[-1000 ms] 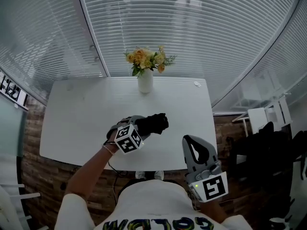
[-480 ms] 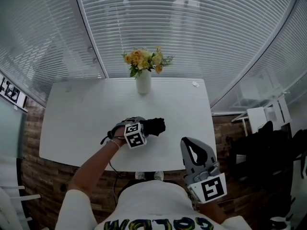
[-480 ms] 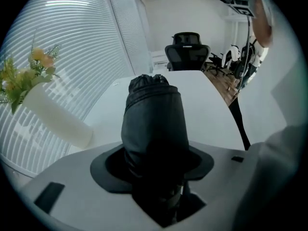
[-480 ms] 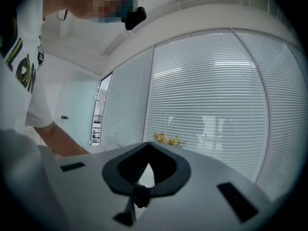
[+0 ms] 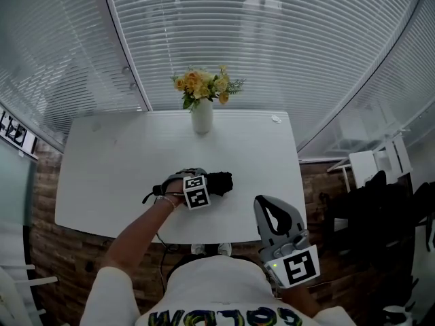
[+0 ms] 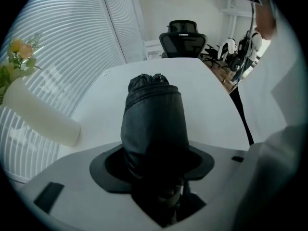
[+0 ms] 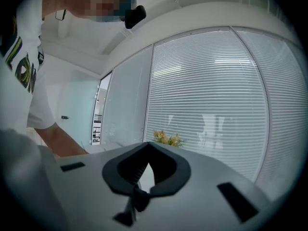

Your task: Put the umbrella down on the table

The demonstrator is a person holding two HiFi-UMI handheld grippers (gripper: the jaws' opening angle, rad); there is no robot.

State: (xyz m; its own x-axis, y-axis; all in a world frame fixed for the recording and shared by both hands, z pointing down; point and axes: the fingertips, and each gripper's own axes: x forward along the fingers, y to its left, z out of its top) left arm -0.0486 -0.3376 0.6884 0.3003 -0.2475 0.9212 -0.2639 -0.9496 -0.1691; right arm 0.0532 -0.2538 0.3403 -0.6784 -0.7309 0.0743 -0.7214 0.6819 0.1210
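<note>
A black folded umbrella [image 5: 220, 182] is low over the white table [image 5: 109, 168], near its front middle. I cannot tell whether it touches the top. My left gripper [image 5: 208, 181] is shut on the umbrella, the marker cube toward me. In the left gripper view the umbrella [image 6: 153, 114] fills the space between the jaws of the left gripper [image 6: 154, 154] and points out over the table [image 6: 207, 95]. My right gripper [image 5: 262, 200] hangs shut and holds nothing, off the table's front edge by my body. In its own view the right gripper [image 7: 147, 146] points level at the blinds.
A white vase of yellow flowers [image 5: 202, 116] stands at the table's far middle; in the left gripper view the vase [image 6: 41, 117] is at the left. Window blinds [image 5: 272, 39] run behind the table. A black office chair [image 6: 183, 38] stands beyond the table's end.
My left gripper has sunk toward the table with the umbrella still in its jaws and tipped further down. The right gripper has stayed where it was.
</note>
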